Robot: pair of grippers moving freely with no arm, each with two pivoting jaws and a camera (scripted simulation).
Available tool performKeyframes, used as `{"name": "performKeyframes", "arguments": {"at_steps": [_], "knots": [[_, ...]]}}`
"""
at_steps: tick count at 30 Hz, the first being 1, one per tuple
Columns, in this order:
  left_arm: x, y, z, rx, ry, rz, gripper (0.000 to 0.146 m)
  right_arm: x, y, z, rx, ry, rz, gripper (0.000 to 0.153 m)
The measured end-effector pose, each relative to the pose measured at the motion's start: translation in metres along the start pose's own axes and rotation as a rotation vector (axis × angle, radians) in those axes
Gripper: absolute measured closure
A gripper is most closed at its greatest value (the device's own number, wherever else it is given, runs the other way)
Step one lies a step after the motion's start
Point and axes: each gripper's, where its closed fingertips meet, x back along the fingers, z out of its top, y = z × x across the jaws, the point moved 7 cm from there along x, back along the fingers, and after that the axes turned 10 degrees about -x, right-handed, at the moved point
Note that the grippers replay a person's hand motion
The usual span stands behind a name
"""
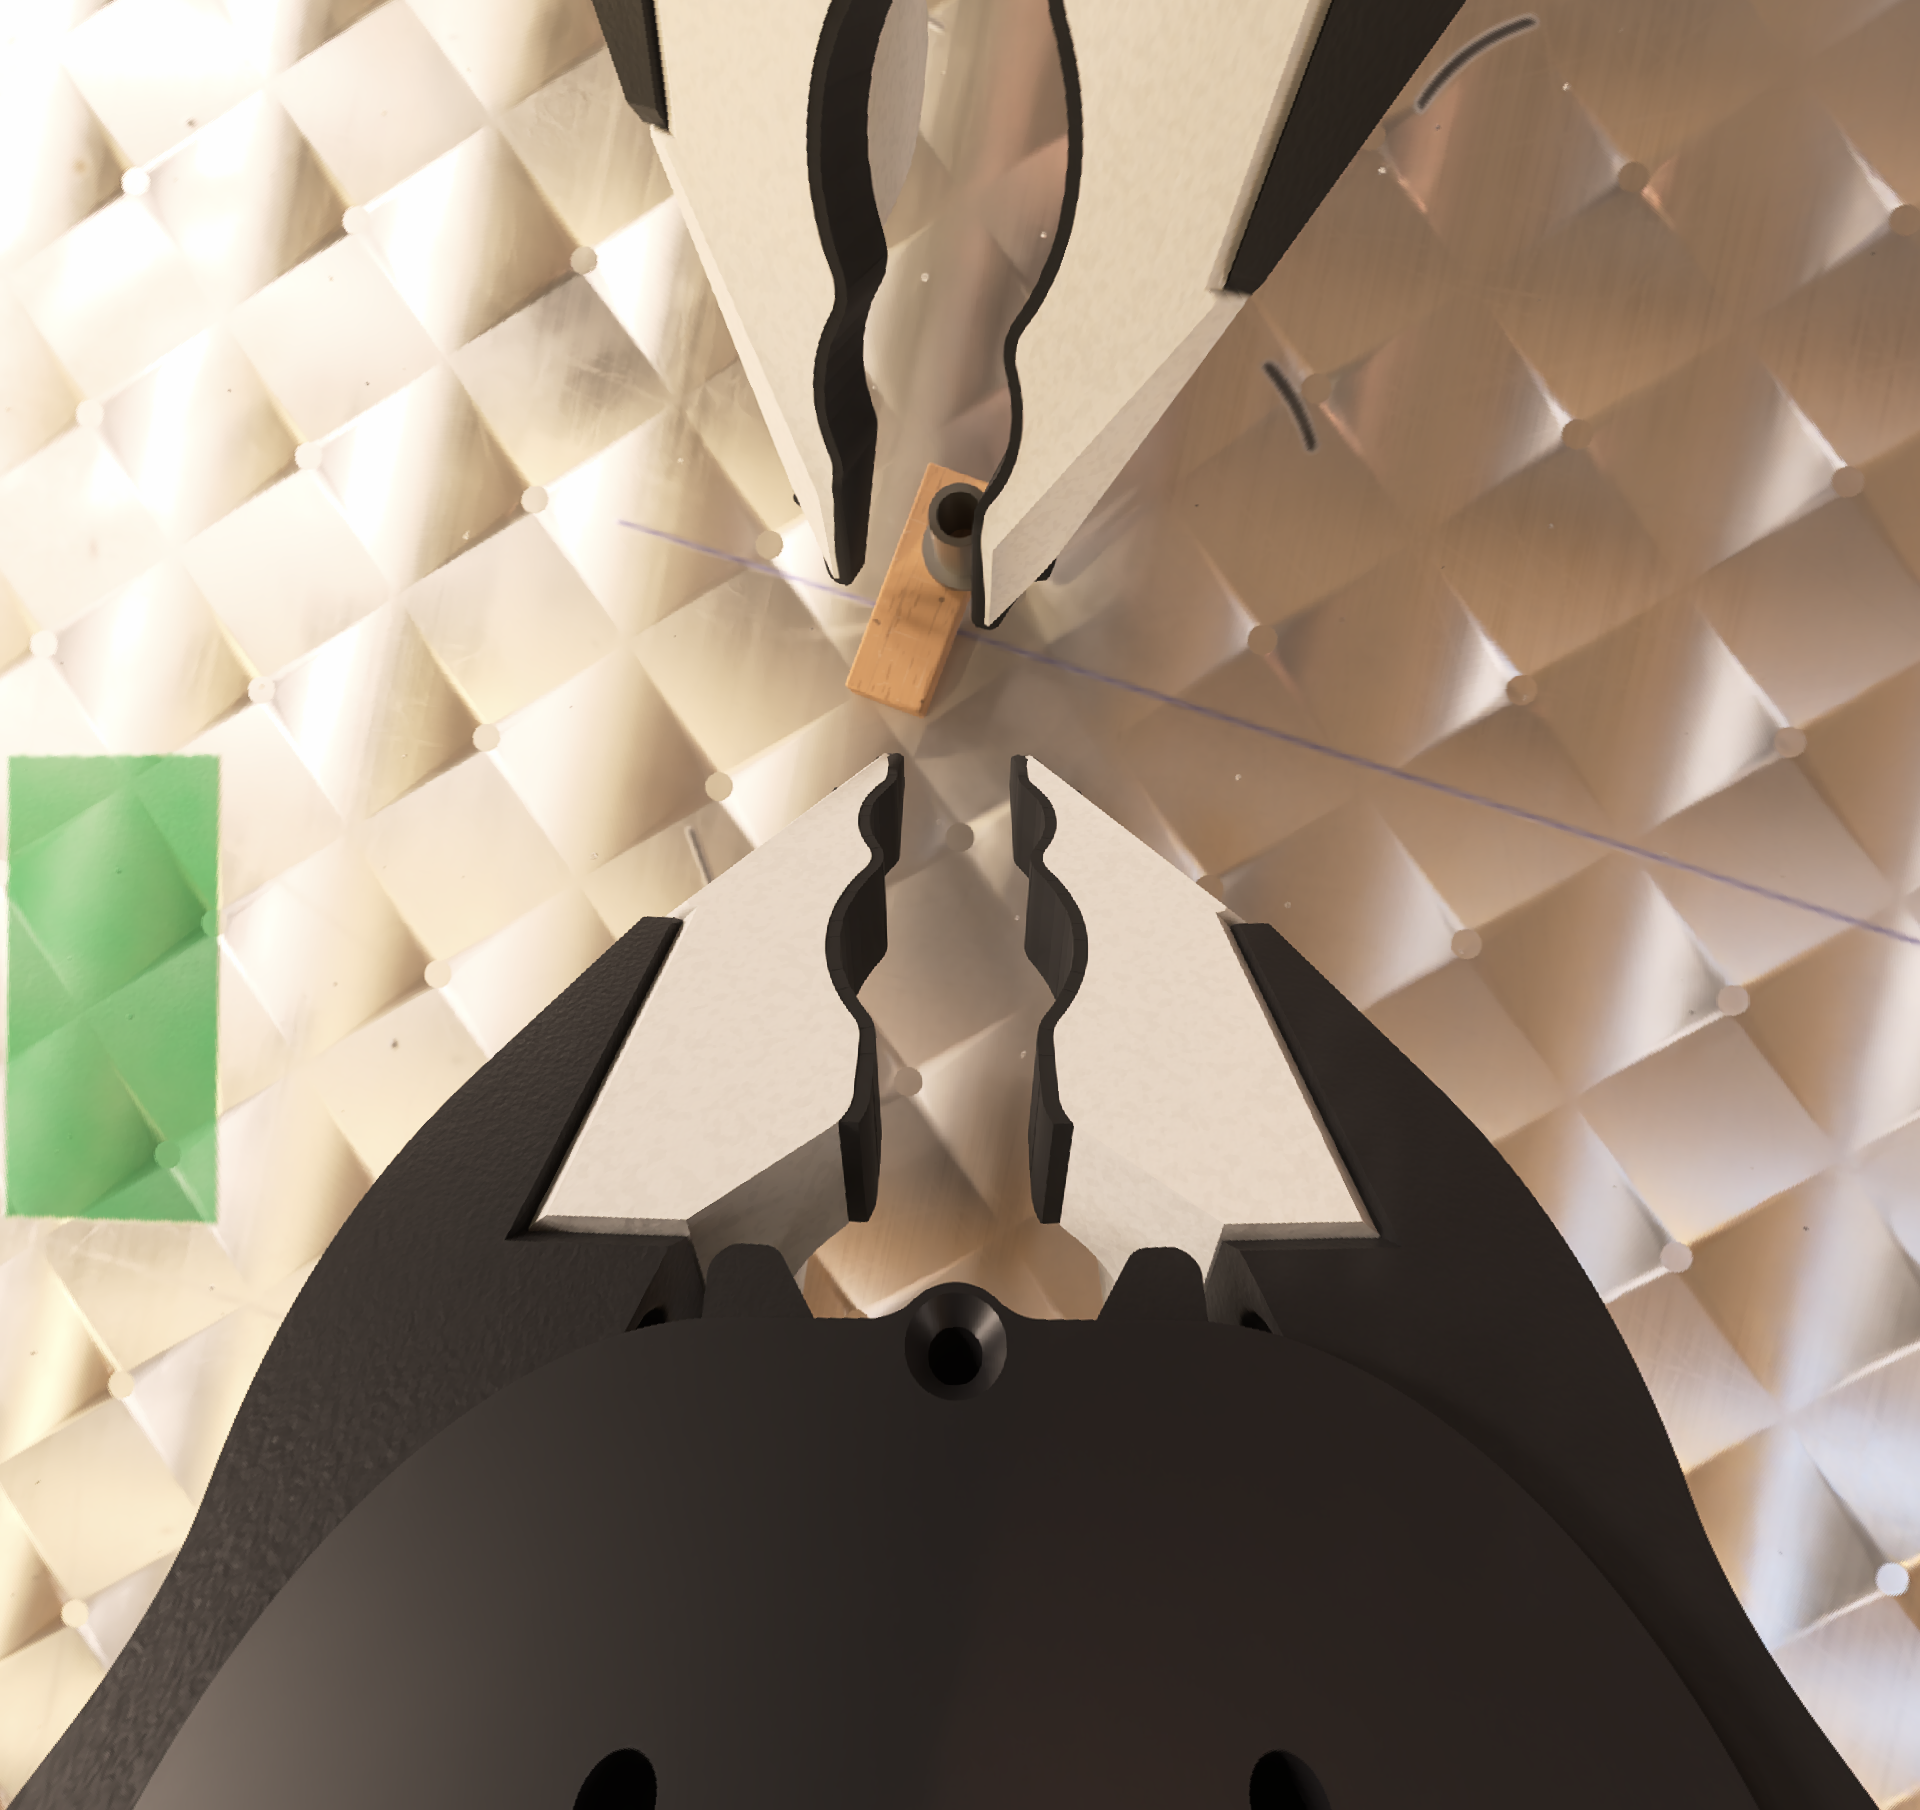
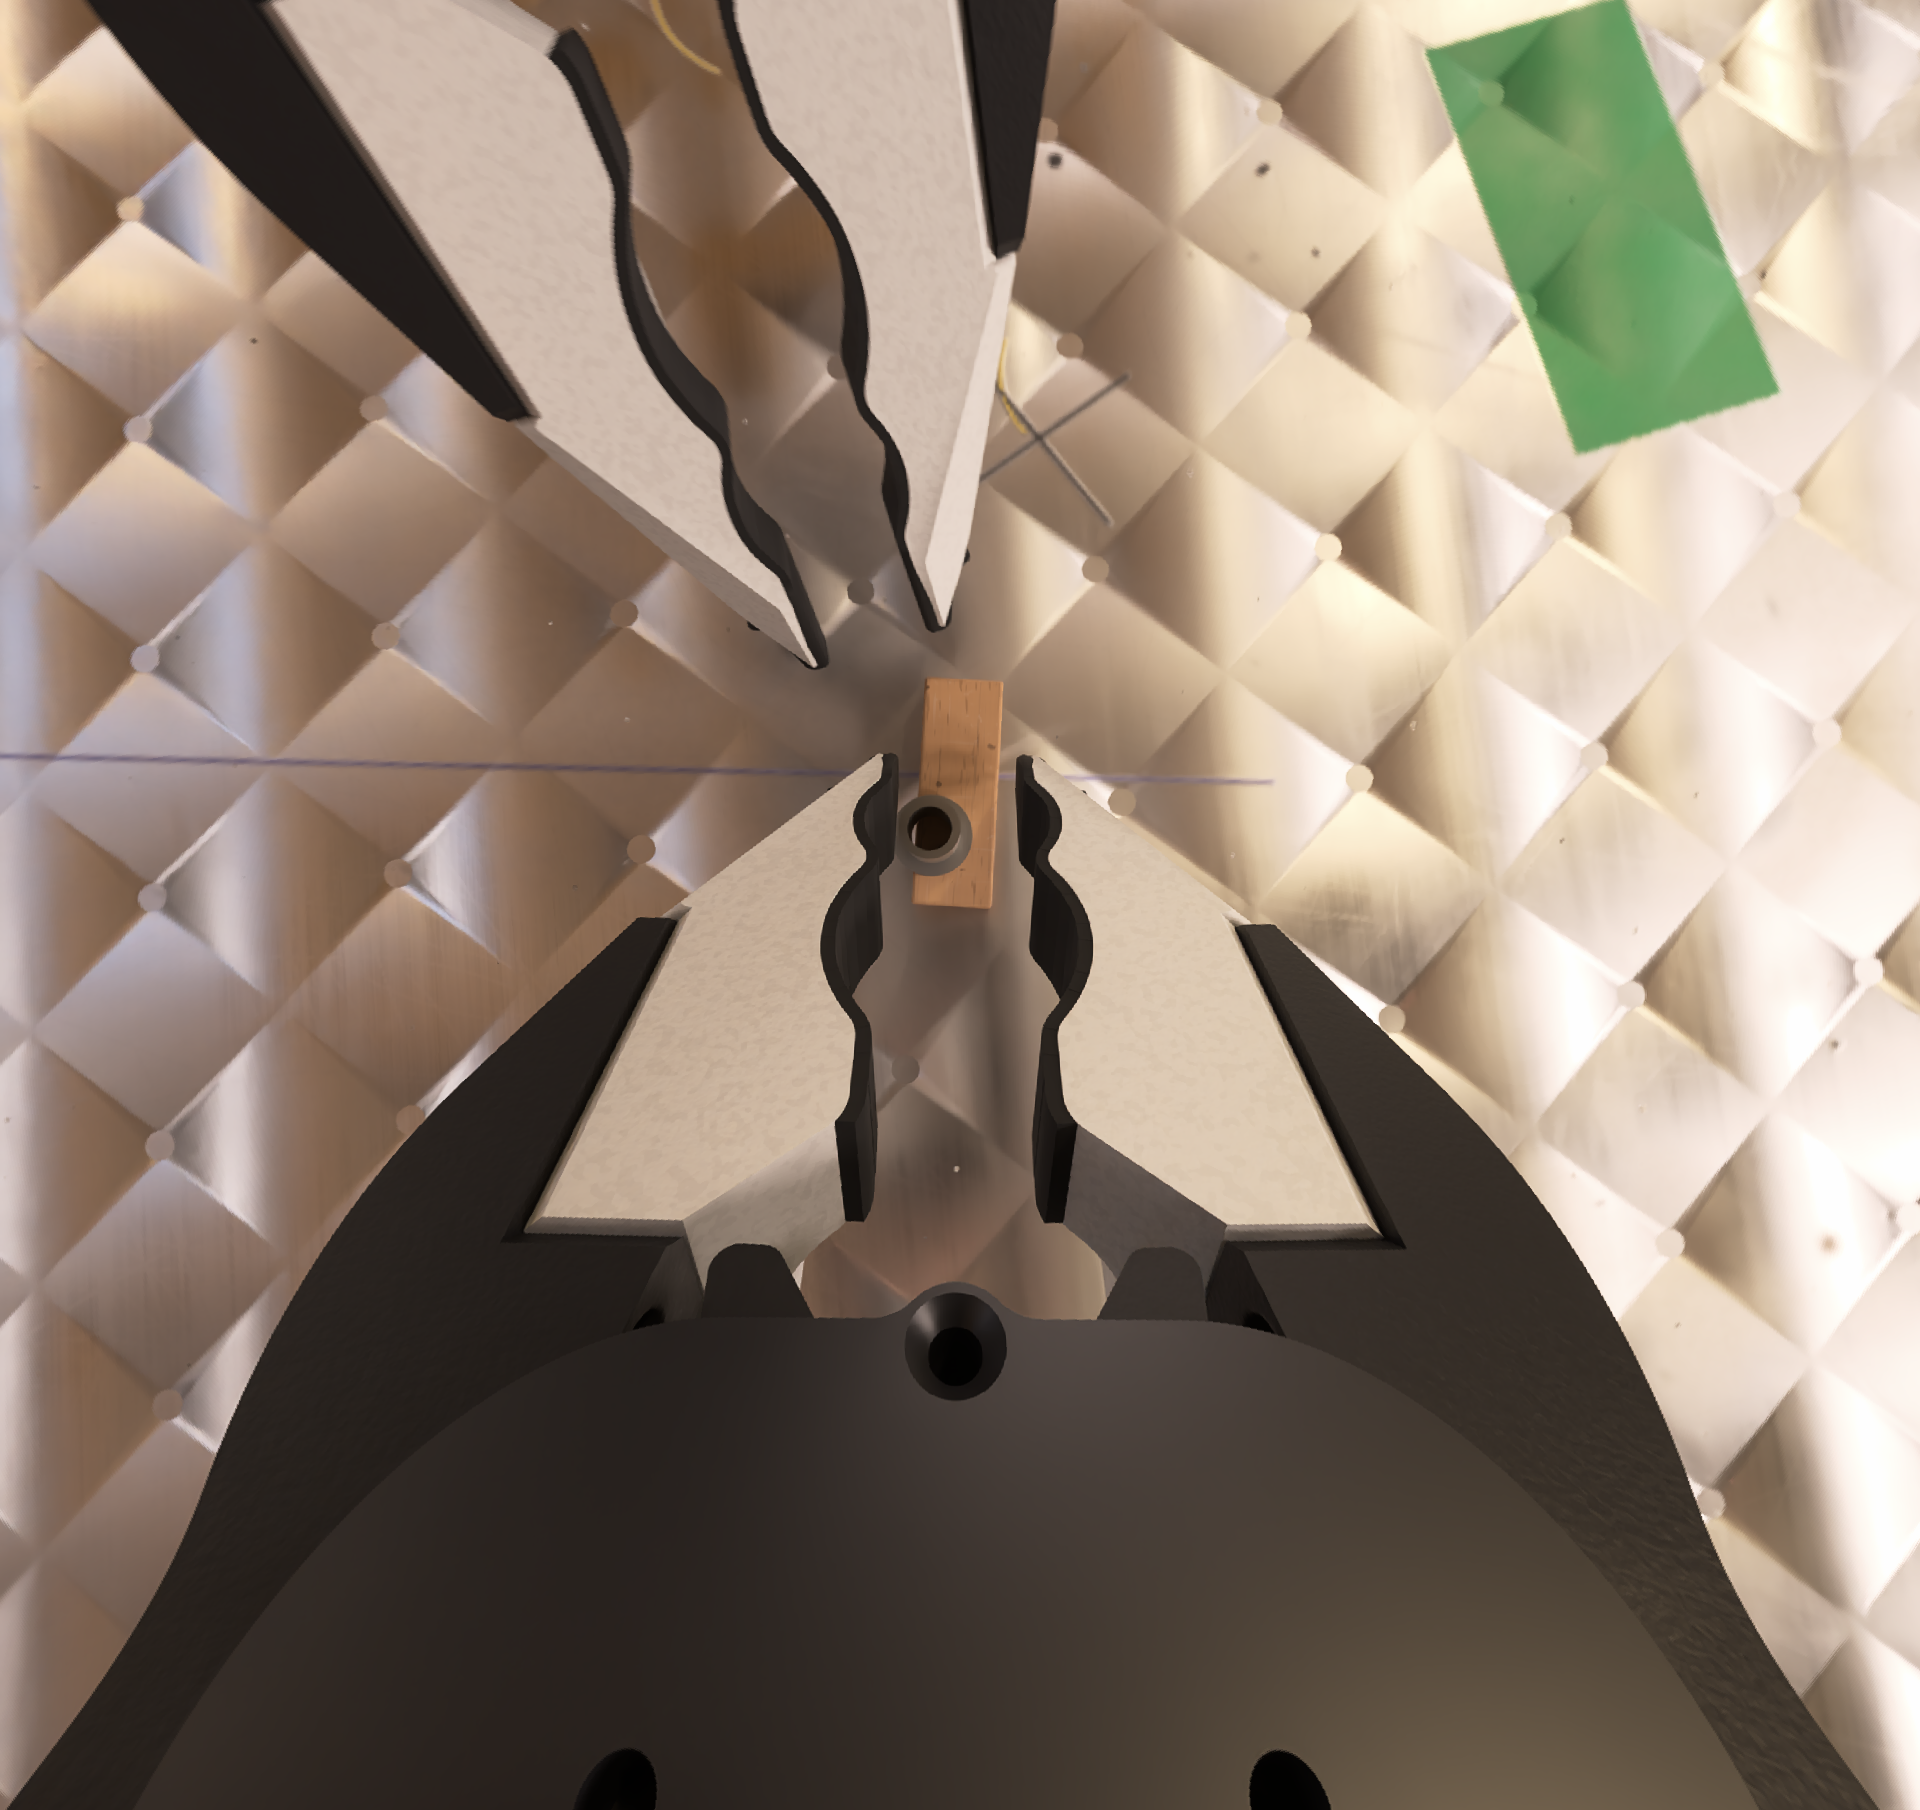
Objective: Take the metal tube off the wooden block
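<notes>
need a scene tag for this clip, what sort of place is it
Probably a bare test bench rather than a home or shop. The surface is quilted, diamond-patterned metal sheet. On it lie only a small wooden block carrying a metal tube, and a flat green rectangle. Two grippers hover above.

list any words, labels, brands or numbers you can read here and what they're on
None: no writing shows in either view.
Small tan wooden block: bare grain.
Short grey metal tube: unmarked.
Flat green rectangle: blank.
Shiny quilted metal surface: only thin scratch lines.
</notes>
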Motion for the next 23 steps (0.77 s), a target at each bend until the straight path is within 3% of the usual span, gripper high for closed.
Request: {"name": "performKeyframes", "arguments": {"at_steps": [4,8,14,18,23], "knots": [[-0.002,0.004,0.004,-0.017,0.000,-0.013,0.127,-0.003,-0.001,-0.003,-0.033,-0.004,-0.031,0.130],[-0.004,0.009,0.008,-0.035,0.015,-0.033,0.127,-0.003,0.000,-0.004,-0.037,0.009,-0.019,0.142],[0.000,0.006,0.007,-0.052,0.023,-0.012,0.124,0.004,0.001,-0.005,0.000,0.036,-0.008,0.142],[0.012,0.001,0.020,-0.081,0.125,0.049,0.123,0.043,0.007,-0.011,-0.019,0.099,-0.020,0.142],[0.004,0.003,0.054,-0.206,0.178,0.103,0.124,0.102,0.015,-0.059,-0.088,0.090,-0.103,0.142]]}}
